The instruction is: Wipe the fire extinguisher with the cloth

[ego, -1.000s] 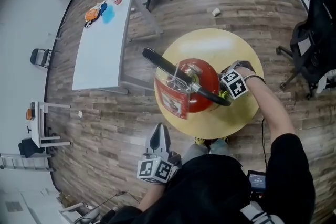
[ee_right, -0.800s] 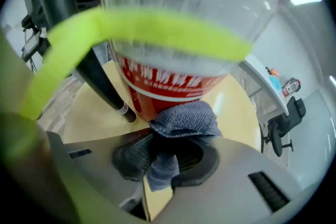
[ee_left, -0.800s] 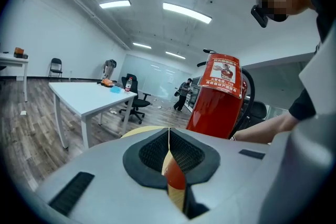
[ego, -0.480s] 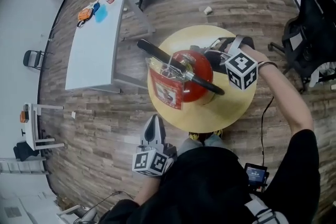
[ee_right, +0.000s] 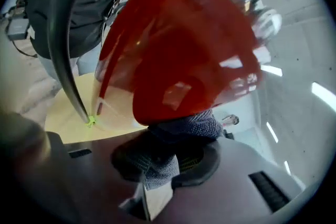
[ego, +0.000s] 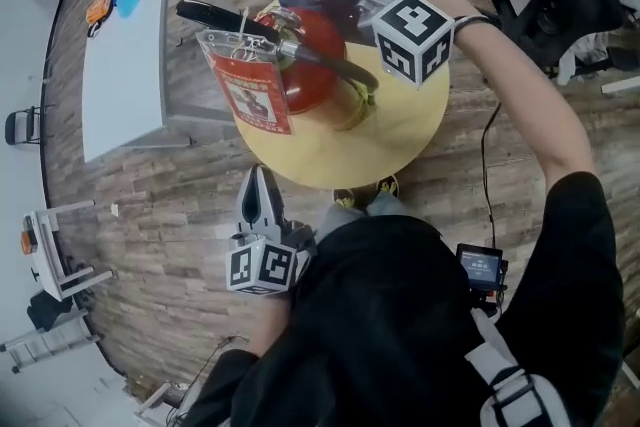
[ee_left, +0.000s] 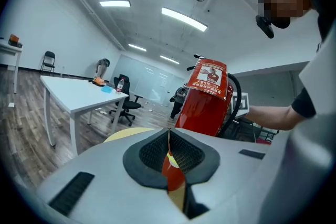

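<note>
Standing upright on the round yellow table is the red extinguisher, black hose looping off its top. Right gripper is round the extinguisher's far side, clamped onto the grey cloth, which sits right up against the red body. Left gripper hangs well apart on the extinguisher's near side, off the table, jaws closed together on nothing.
</note>
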`<state>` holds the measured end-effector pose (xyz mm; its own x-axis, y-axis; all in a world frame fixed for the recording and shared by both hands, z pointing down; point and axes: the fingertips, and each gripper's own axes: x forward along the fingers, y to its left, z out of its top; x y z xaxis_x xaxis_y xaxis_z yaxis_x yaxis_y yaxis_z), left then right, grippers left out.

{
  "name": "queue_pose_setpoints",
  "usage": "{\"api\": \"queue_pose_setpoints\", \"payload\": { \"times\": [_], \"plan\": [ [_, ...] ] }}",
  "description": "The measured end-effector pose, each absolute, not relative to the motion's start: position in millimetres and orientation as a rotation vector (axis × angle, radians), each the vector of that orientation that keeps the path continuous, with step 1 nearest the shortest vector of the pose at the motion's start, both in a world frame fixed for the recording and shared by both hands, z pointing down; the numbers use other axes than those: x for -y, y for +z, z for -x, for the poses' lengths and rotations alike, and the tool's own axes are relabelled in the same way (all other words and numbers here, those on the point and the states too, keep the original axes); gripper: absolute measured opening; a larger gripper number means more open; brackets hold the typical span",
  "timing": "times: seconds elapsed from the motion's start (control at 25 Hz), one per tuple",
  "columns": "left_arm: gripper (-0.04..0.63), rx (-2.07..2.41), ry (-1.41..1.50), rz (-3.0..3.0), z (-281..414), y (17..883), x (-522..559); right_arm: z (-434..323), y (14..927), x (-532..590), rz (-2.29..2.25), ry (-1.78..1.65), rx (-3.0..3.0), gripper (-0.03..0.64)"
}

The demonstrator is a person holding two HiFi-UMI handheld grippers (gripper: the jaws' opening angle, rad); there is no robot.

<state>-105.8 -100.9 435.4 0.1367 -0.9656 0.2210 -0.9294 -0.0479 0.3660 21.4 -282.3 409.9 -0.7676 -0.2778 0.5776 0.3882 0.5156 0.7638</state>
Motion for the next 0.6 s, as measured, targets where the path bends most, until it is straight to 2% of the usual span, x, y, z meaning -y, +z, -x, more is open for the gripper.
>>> {"api": "queue_pose_setpoints", "payload": {
  "times": [0.36, 0.6],
  "plan": [
    [0.025, 1.825, -0.093, -1.946, 114, 447, 82, -84, 659, 219, 0.295, -0.566, 2.04, 0.087],
    [0.025, 1.8, -0.095, -1.948, 118, 451, 77, -84, 670, 197, -0.204, -0.07, 2.335, 0.087]
  ]
}}
